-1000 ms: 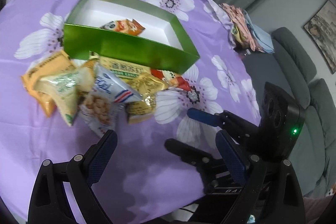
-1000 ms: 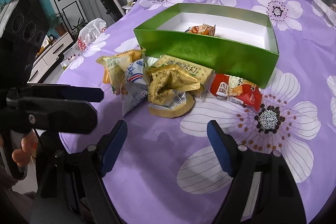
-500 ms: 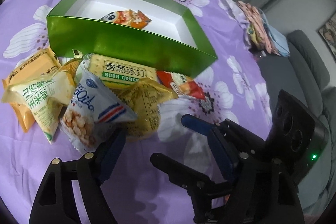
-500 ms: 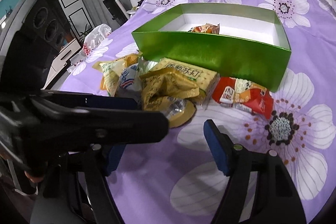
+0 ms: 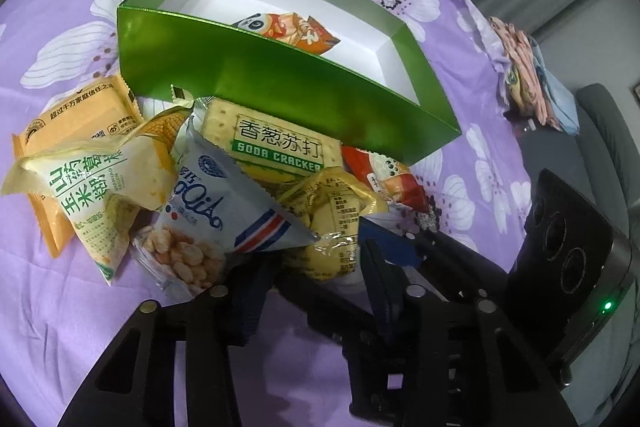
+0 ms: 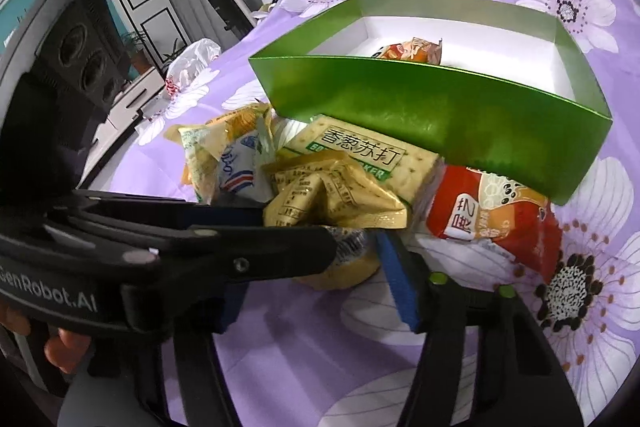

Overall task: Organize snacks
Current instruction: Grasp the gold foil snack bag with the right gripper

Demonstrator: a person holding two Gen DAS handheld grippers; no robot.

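Purple floral cloth (image 5: pixel 60 307) covers what we take for a bench. Ahead of both tools sits the green box (image 5: pixel 280 83), holding just one orange packet (image 5: pixel 292 31). Nearer us, a heap of snacks (image 5: pixel 192 187) lies outside it, so we judge most work remains. Our left hand-held gripper (image 5: pixel 312 291) and right hand-held gripper (image 6: pixel 316 291) gape wide, both straddling the crumpled yellow packet (image 6: pixel 336 199), neither clasping it yet.

Orange panda packet (image 5: pixel 292 29) half hidden behind green box (image 5: pixel 280 83) wall at upper centre, soda cracker pack (image 5: pixel 276 147) overlapped by neighbours, left gripper (image 6: pixel 256 223) blocking lower-left pile (image 6: pixel 224 155)
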